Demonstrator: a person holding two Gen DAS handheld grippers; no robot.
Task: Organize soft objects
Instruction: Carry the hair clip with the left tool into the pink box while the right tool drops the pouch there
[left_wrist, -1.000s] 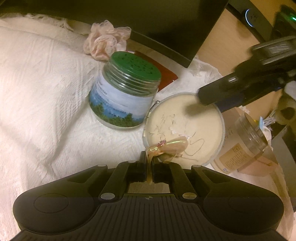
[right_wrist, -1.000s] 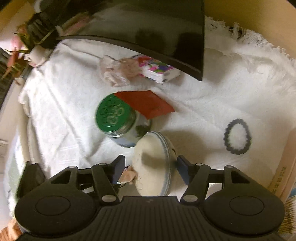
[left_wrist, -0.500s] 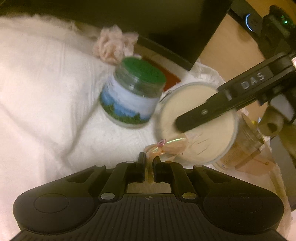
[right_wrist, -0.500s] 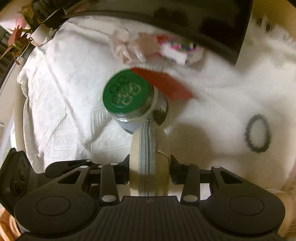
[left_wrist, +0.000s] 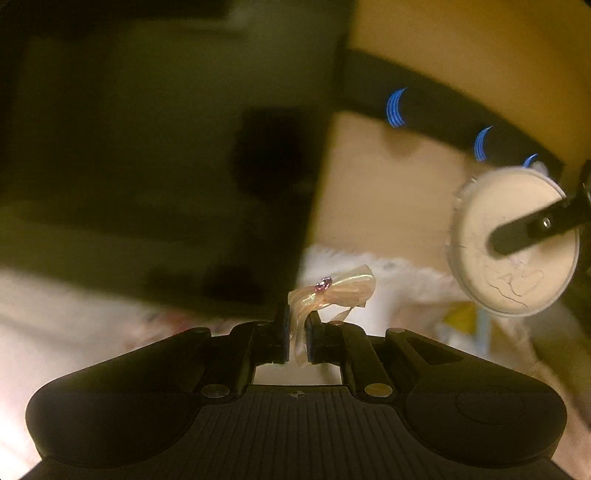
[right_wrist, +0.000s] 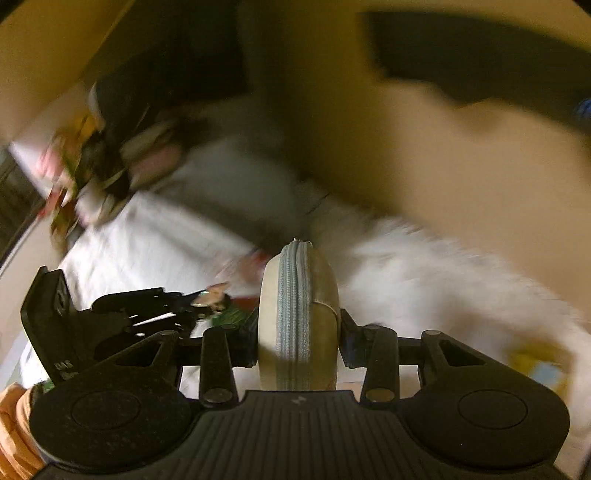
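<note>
Right now both grippers are loaded and lifted off the white cloth (right_wrist: 424, 280). At the bottom centre of the left wrist view, the left gripper (left_wrist: 295, 332) pinches a sheer cream ribbon bow (left_wrist: 336, 291) with a tiny pink bead, its 2 fingers nearly touching. At the bottom centre of the right wrist view, the right gripper (right_wrist: 299, 336) clamps a round cream zippered pouch (right_wrist: 299, 317) edge-on, grey zipper facing the lens. That pouch also appears at the right edge of the left view. Everything behind is blurred.
</note>
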